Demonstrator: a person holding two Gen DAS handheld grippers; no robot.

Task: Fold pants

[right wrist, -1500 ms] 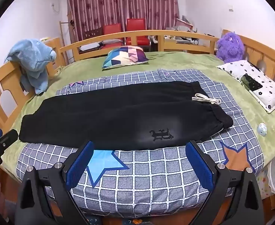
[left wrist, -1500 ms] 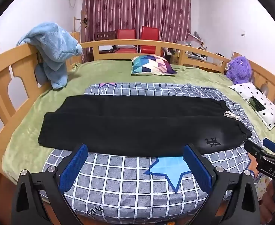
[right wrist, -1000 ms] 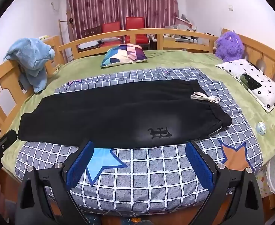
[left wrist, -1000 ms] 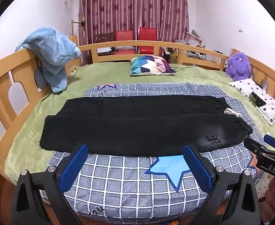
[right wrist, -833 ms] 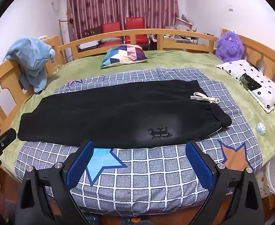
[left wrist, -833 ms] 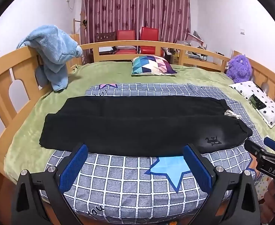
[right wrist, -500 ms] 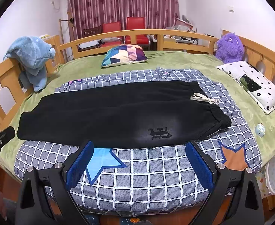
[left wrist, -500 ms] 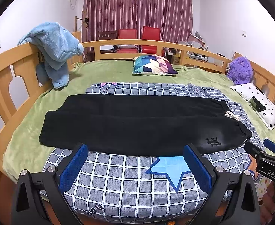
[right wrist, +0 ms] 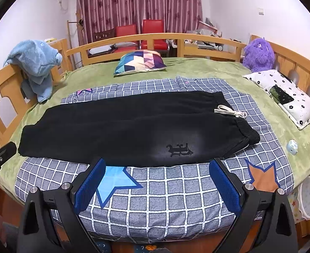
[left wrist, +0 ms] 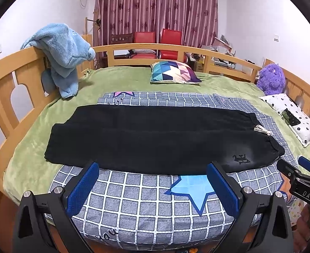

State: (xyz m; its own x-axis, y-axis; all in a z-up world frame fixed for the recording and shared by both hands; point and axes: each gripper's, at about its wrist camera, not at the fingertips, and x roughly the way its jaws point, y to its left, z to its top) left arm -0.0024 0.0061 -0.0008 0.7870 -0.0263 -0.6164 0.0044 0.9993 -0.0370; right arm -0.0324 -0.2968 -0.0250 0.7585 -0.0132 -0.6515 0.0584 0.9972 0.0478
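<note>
Black pants (left wrist: 155,139) lie flat across the checked quilt (left wrist: 146,202), folded lengthwise, waistband with white drawstring (left wrist: 262,131) to the right, cuffs to the left. They also show in the right wrist view (right wrist: 133,126), with the drawstring (right wrist: 231,112) and a small logo (right wrist: 179,150). My left gripper (left wrist: 152,174) is open and empty, held just short of the pants' near edge. My right gripper (right wrist: 157,169) is open and empty, near the logo side. Each gripper shows at the other view's edge.
A wooden rail (left wrist: 146,48) rings the bed. A blue plush towel (left wrist: 64,52) hangs on the left rail. A colourful pillow (left wrist: 174,72), a purple plush toy (left wrist: 271,80) and a white flowered pillow (left wrist: 294,116) lie at the back and right. A small round object (right wrist: 292,146) sits on the green blanket.
Both grippers have drifted slightly, so the view shifts a little. The pants have not moved and both grippers stay open.
</note>
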